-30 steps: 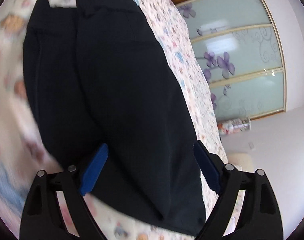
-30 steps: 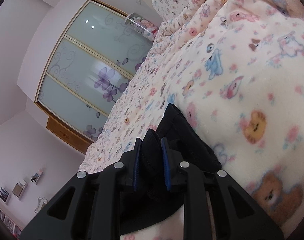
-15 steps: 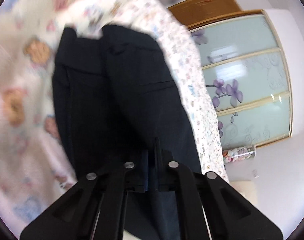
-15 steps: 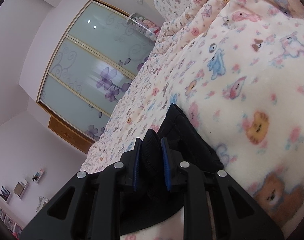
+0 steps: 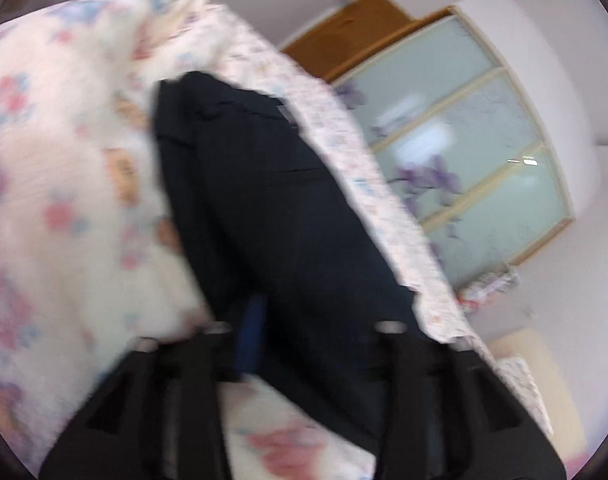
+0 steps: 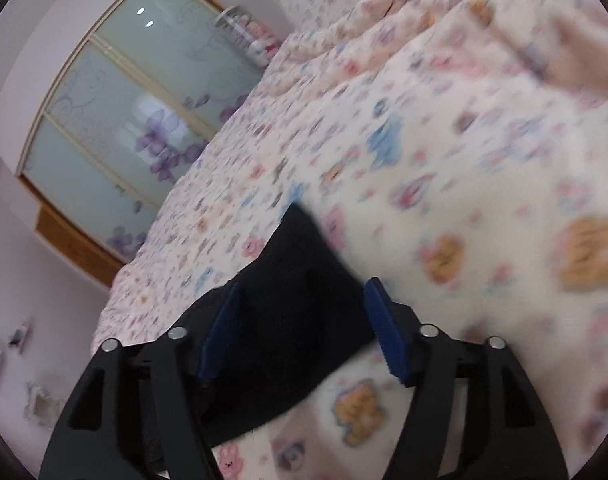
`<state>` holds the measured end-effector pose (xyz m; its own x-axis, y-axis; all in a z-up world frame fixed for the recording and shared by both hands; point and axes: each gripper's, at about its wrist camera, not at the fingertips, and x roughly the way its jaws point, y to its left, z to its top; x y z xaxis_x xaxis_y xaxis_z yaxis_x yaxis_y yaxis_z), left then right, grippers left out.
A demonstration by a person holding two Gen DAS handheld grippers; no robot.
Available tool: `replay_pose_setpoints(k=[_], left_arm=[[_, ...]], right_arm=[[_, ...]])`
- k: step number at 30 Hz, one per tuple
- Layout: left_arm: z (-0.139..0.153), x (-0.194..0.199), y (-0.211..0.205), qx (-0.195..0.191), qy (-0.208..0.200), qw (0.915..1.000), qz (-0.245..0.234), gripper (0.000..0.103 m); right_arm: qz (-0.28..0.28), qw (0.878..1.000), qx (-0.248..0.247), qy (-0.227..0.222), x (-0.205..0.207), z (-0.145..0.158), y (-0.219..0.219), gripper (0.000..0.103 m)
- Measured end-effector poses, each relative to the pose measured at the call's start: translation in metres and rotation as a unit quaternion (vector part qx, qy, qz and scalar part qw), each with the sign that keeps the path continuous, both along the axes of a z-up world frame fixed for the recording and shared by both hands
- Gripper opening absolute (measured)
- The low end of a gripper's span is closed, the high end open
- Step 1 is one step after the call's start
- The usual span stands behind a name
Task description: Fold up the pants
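Dark navy pants [image 5: 263, 200] lie folded lengthwise on a cartoon-print blanket [image 5: 63, 200], waistband at the far end. My left gripper [image 5: 320, 340] is over their near end. Its jaws are opening and stand apart, with the cloth lying loose between them; one blue pad [image 5: 251, 332] shows, the other is lost against the dark cloth. In the right wrist view, a narrow end of the pants [image 6: 295, 280] lies between the blue pads [image 6: 384, 336] of my right gripper [image 6: 304, 332]. Those jaws are opening too, and neither pad presses the fabric.
The blanket [image 6: 464, 160] covers a wide bed, rumpled at the far side. A wardrobe with frosted glass doors and purple flowers [image 5: 464, 140] [image 6: 123, 120] stands past the bed's edge. A pale wall and small shelves [image 6: 19, 340] are beyond.
My left gripper shut on the near end of the pants, then spread its jaws again and turned. My right gripper released the pinched fold and lifted slightly; the cloth dropped flat.
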<state>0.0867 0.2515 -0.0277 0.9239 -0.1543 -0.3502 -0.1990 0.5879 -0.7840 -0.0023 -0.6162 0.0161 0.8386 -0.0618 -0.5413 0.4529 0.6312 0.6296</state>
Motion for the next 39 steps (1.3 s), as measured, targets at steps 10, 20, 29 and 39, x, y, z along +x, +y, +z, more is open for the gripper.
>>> replay_pose_setpoints(k=[10, 20, 29, 39], left_arm=[[0.001, -0.007, 0.008, 0.003, -0.033, 0.9993, -0.018, 0.081], [-0.003, -0.019, 0.011, 0.009, -0.035, 0.9991, -0.022, 0.085], [-0.003, -0.021, 0.010, 0.008, -0.041, 0.9988, -0.027, 0.087], [-0.003, -0.023, 0.009, 0.003, -0.045, 0.9986, -0.029, 0.088]], right_arm=[[0.099, 0.967, 0.232, -0.045, -0.001, 0.003, 0.013, 0.047], [0.057, 0.972, 0.226, 0.040, 0.056, -0.025, 0.026, 0.049], [0.150, 0.966, -0.080, -0.197, 0.045, 0.072, 0.080, 0.007], [0.054, 0.983, 0.160, 0.070, 0.038, -0.025, 0.011, 0.037]])
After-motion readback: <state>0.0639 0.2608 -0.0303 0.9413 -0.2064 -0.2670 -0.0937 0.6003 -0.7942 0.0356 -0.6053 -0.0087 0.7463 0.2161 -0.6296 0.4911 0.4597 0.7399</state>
